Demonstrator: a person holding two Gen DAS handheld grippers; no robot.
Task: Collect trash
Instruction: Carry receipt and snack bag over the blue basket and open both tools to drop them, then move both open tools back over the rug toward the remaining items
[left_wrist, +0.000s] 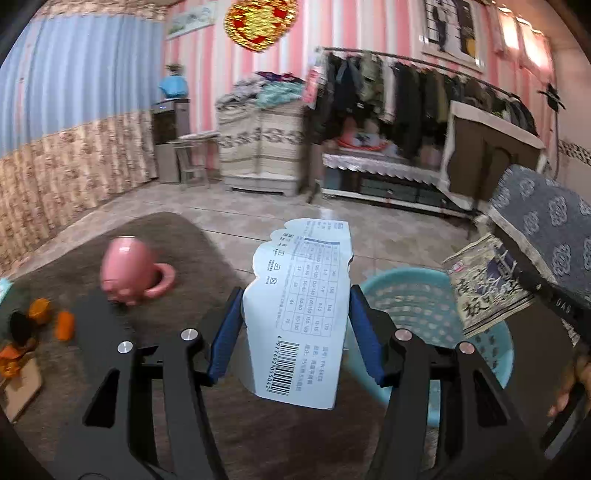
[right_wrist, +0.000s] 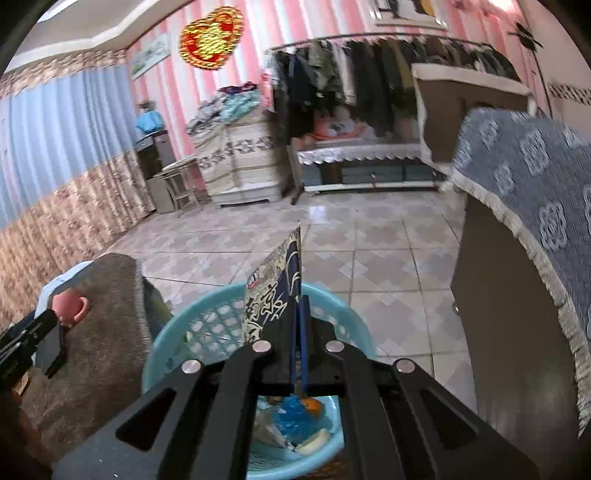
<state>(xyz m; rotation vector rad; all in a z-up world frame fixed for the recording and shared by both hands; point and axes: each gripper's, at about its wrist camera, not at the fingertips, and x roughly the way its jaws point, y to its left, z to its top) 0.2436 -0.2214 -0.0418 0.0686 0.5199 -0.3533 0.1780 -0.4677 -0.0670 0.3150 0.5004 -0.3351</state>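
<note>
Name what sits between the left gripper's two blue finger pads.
A pale blue cardboard packaging tag with a size chart and barcode, held between the left gripper pads, in the left wrist view.

Both cameras ride just behind their tongs and look forward and downward along them across the tiled floor toward the far pink-striped wall. The left wrist view sits close over a brown rug, with the blue basket to its right. The right wrist view hangs directly above that basket. Both share the basket, the rug, the clothes rack and the blue curtain.
</note>
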